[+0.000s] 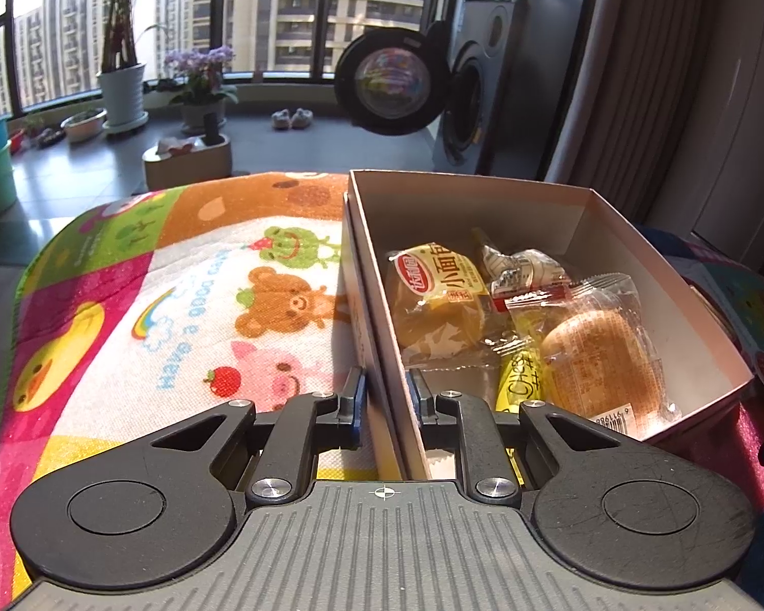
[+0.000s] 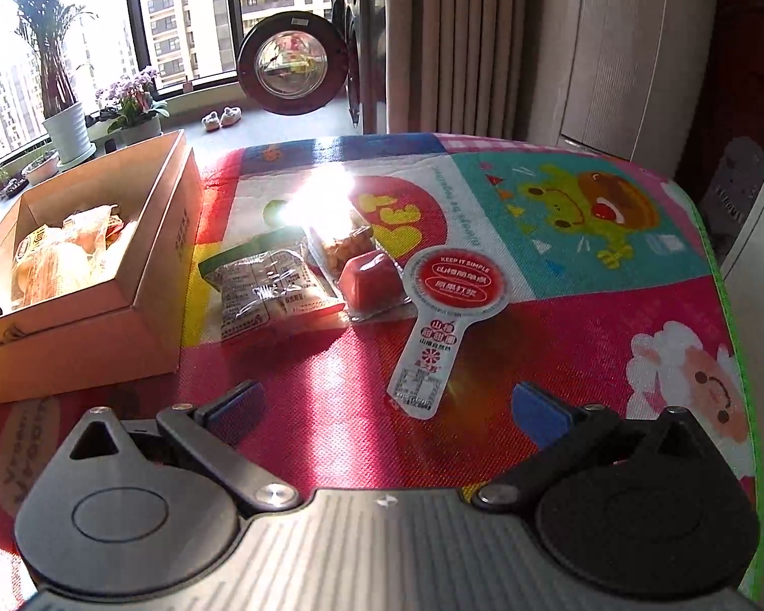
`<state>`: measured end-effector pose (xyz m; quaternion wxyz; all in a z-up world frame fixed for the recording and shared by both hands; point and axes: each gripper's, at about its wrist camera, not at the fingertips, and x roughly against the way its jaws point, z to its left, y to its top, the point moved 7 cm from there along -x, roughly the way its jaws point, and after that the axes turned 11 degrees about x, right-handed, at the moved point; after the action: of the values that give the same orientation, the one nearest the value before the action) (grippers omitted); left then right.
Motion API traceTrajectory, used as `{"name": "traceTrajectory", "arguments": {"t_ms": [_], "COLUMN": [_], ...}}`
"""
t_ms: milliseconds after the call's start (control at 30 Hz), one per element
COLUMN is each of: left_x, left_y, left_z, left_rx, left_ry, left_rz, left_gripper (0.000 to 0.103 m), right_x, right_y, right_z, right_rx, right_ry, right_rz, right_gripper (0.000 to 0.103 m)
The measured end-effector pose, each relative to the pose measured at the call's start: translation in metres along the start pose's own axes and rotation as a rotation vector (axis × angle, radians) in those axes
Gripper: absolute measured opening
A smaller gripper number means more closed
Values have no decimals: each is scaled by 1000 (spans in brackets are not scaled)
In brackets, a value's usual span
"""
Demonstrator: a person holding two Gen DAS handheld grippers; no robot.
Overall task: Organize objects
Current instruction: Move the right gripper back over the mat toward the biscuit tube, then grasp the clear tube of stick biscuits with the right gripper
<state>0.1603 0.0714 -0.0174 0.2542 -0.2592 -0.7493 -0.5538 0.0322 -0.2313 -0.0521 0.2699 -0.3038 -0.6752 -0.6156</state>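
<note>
On the cartoon-print mat (image 2: 560,315), cardboard box (image 1: 484,203) as reference landmark. Left gripper (image 1: 386,397): narrow, clamped on near left wall of box, one blue pad outside, one inside. Inside box: two wrapped buns (image 1: 435,300), yellow cheese stick (image 1: 519,382), small printed packet (image 1: 527,265). Right gripper (image 2: 387,407): spread wide, holding nothing, above mat right of box. Right of box, just beside its wall: clear snack packet (image 2: 265,285). Touching that packet, farther from box: red jelly cup (image 2: 374,277). Beside cup, farthest from box: paddle-shaped red-and-white packet (image 2: 443,315). Behind cup: sunlit snack pack (image 2: 341,247), contents unclear in glare.
</note>
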Motion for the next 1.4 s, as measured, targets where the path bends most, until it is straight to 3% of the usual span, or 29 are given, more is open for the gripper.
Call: {"name": "traceTrajectory", "arguments": {"t_ms": [67,200,700,833,967,1133,1300,1400], "left_x": [0,0,0,0,0,1,1,1], "left_y": [0,0,0,0,0,0,0,-1], "left_z": [0,0,0,-1,0,0,1,1], "left_rx": [0,-1,-2,-2,-3,-3,-5,-7], "left_ry": [0,0,1,1,2,2,1,-1], "left_rz": [0,0,1,1,1,1,4,7], "left_gripper": [18,18,18,18,18,18,18,19], "right_x": [-5,-2,5,11,19,12,2,0], "right_y": [-8,-16,-22,-17,-3,18,43,62], "right_z": [5,15,16,11,7,-8,7,15], "right_rx": [-9,34,70,43,64,-6,87,196], "right_ry": [25,-11,20,54,18,0,25,-16], "right_rz": [26,10,-15,-33,-90,-114,-142,-182], "right_gripper": [103,103,103,103,103,102,88,79]}}
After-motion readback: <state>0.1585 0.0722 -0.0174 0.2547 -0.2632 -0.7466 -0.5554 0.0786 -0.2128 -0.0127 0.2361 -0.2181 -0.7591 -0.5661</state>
